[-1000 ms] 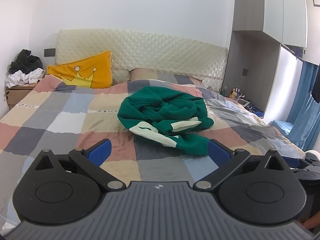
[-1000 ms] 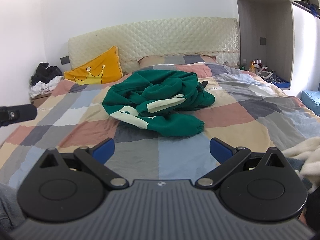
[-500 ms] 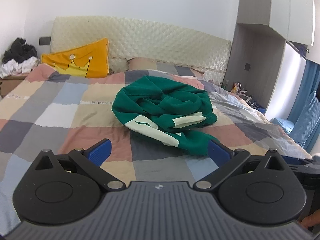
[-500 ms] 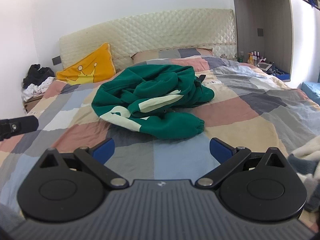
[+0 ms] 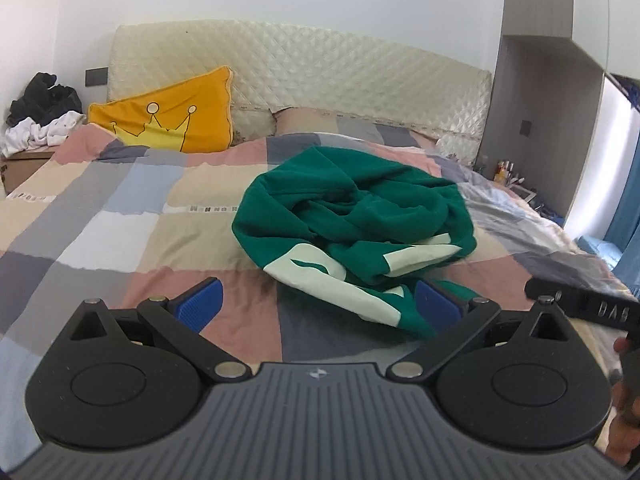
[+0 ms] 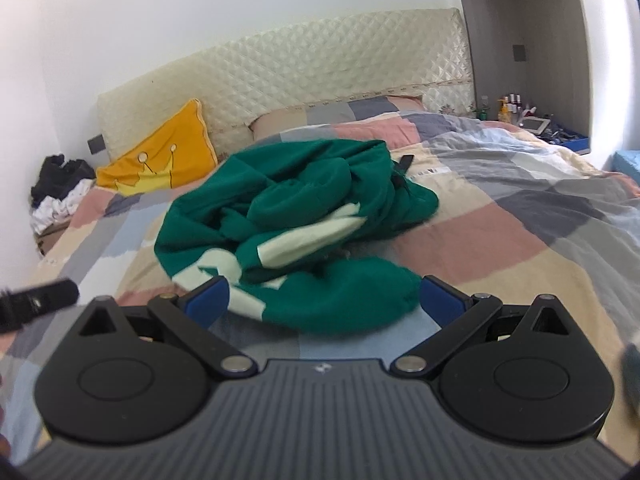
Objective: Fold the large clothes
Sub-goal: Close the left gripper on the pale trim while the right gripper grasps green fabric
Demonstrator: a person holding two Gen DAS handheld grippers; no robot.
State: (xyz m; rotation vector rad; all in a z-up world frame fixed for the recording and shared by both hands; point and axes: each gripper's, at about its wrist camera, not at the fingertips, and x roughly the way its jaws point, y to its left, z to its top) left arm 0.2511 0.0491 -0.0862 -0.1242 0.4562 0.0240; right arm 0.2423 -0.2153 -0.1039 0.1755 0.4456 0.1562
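Here, on a patchwork quilt (image 5: pixel 120 216), a green sweatshirt (image 5: pixel 352 216) with pale lettering lies crumpled in a heap near the middle of the bed, unfolded and untouched. My left gripper (image 5: pixel 318 300) hangs low over the near edge of the quilt, its blue pads spread wide with nothing between them; the garment's near hem sits just beyond the right pad. My right gripper (image 6: pixel 324 296) is likewise wide open and empty, with a bunched green sleeve or hem lying between its pads and just ahead of them. Both tools point at the near edge of the heap, presumably because that is the easiest place to take hold and spread it flat. A yellow crown cushion (image 5: pixel 172 116) leans against the quilted headboard (image 5: pixel 320 68) at the far left, well apart from the work.
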